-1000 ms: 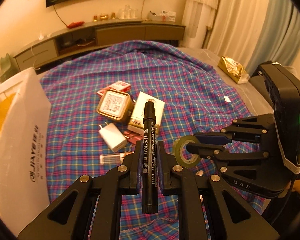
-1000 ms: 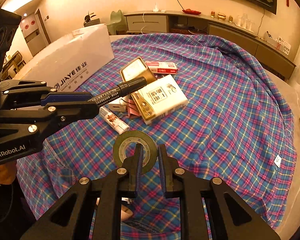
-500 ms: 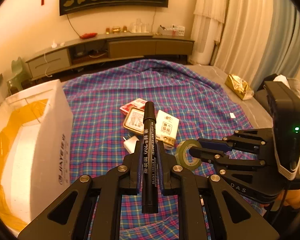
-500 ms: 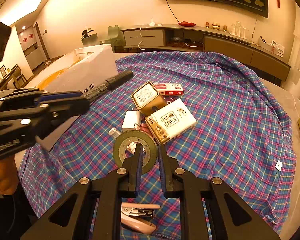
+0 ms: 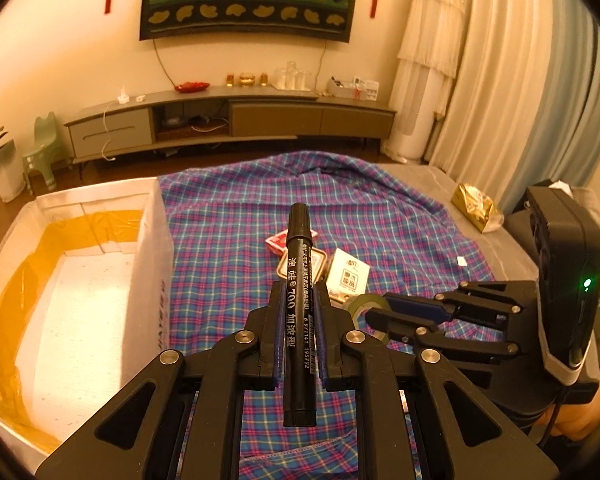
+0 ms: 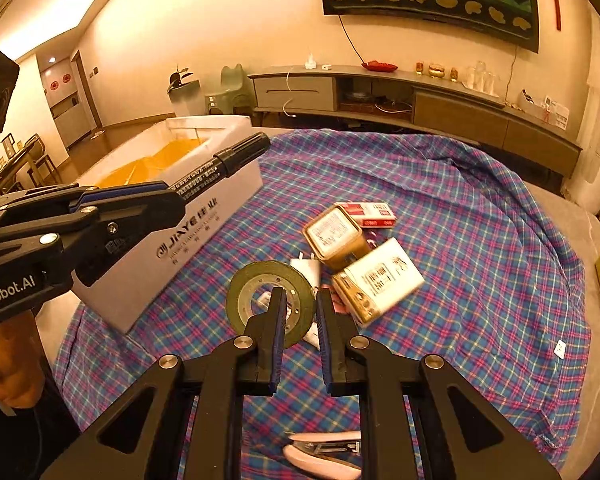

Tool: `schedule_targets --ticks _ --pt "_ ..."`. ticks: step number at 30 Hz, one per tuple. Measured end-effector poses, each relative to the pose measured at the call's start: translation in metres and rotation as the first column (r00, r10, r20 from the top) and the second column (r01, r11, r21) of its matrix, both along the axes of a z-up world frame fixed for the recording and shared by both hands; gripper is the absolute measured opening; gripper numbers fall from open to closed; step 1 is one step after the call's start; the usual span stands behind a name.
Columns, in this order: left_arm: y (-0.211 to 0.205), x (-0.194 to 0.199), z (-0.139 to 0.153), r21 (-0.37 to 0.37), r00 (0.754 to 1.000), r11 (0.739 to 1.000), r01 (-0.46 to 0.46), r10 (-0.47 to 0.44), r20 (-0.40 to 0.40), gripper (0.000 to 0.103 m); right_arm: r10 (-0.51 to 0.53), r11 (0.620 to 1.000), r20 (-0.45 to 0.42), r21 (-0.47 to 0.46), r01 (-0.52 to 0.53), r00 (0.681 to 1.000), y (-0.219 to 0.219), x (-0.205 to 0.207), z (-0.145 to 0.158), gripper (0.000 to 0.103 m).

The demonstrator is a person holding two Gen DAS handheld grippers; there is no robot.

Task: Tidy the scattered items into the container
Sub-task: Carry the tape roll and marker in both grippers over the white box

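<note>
My left gripper (image 5: pixel 298 292) is shut on a black marker (image 5: pixel 298 280), held lengthwise above the plaid cloth (image 5: pixel 228 248); the same left gripper (image 6: pixel 172 196) and marker (image 6: pixel 228 158) show at the left of the right wrist view. My right gripper (image 6: pixel 300 300) is shut on a green tape roll (image 6: pixel 260 292), lifted over the cloth; that right gripper (image 5: pixel 374 314) and the tape roll (image 5: pixel 360 304) appear at the lower right of the left wrist view. The white box (image 5: pixel 152 248) with a yellow liner stands open at the left. A gold tin (image 6: pixel 334 236), a white carton (image 6: pixel 380 280) and a red pack (image 6: pixel 368 214) lie together.
A white charger (image 6: pixel 306 270) lies partly behind the tape. A pink stapler (image 6: pixel 320 454) rests near the cloth's front edge. A gold bag (image 5: pixel 476 208) sits at the right on the grey sofa. A person's hand (image 6: pixel 4 372) grips the left tool. A low cabinet (image 5: pixel 228 116) lines the far wall.
Both grippers have risen with the marker and the tape roll. The white box's open inside has come into view at the left, and the pile looks smaller and farther.
</note>
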State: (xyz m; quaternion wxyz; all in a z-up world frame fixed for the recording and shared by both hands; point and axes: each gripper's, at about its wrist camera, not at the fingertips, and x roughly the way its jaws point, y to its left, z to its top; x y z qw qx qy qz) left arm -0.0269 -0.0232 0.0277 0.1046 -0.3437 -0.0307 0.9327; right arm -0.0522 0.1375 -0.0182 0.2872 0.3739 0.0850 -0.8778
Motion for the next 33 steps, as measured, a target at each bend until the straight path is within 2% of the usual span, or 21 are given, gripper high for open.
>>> schedule_targets --ticks 8,17,23,33 --pt "-0.025 0.008 0.011 0.038 0.999 0.999 -0.033 0.034 -0.025 0.013 -0.001 1.0 -0.012 0.006 0.001 1.0 -0.019 0.008 0.007 0.016" --pt "-0.046 0.012 0.022 0.084 0.997 0.995 -0.061 0.065 -0.048 0.013 0.007 1.0 -0.048 -0.019 -0.008 0.999 -0.038 0.029 0.028 0.016" --pt "-0.058 0.014 0.027 0.115 0.995 0.991 -0.073 0.081 -0.06 0.013 -0.006 0.997 -0.006 -0.076 0.006 1.0 -0.05 0.033 0.024 0.016" --pt "-0.103 0.014 0.021 0.178 0.991 0.977 -0.122 0.131 -0.041 0.013 0.057 0.995 -0.052 -0.076 -0.061 0.997 -0.097 0.032 0.054 0.016"
